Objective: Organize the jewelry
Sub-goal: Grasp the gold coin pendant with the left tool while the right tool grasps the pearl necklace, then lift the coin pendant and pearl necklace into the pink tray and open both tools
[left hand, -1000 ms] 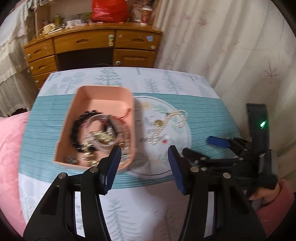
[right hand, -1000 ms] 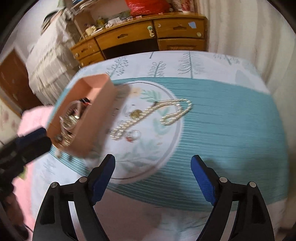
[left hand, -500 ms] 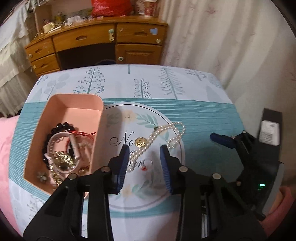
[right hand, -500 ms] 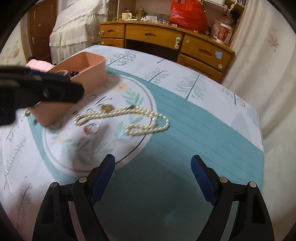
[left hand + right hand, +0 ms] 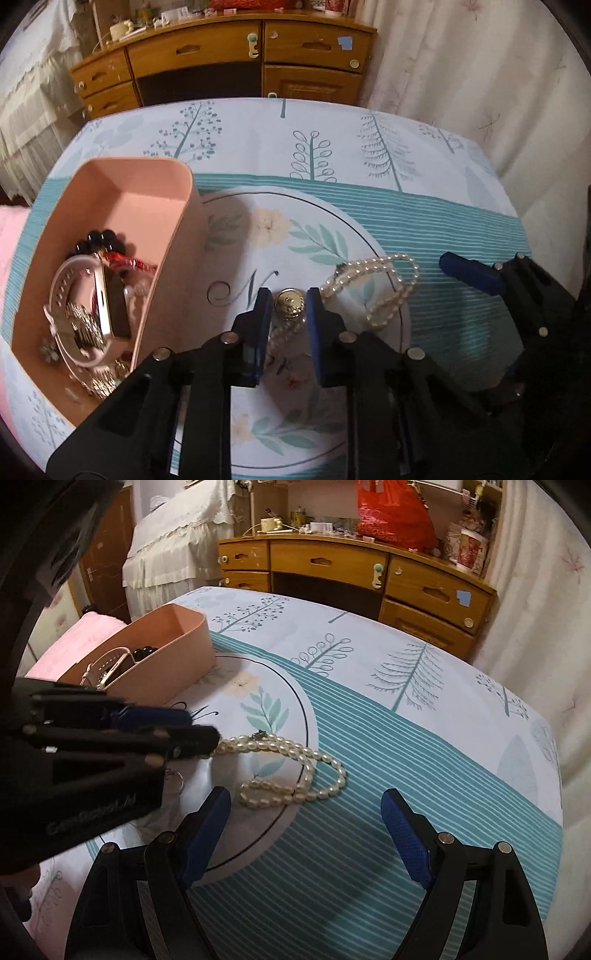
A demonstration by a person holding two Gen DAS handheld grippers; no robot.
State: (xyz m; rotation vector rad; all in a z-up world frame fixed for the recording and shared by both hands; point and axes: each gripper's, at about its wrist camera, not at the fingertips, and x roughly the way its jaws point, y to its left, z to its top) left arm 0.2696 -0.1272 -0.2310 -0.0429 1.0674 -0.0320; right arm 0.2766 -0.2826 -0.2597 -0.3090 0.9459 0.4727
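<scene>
The left gripper [image 5: 288,302] has dropped from the pink box [image 5: 184,206] and pinches the gold pendant [image 5: 290,303]. The pearl necklace [image 5: 291,771] lies mid-table against it; the right gripper [image 5: 306,812] stays spread.

Dim, warm indoor light, soft shadows, strong fisheye bending, dark corners.

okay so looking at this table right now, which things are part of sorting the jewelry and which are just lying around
Part of the job:
- pearl necklace on the tablecloth
- gold round piece between the left gripper fingers
- small ring beside the pearls
- pink box already holding jewelry
- right gripper, open over the cloth

Just lying about:
- red bag
- wooden desk
</scene>
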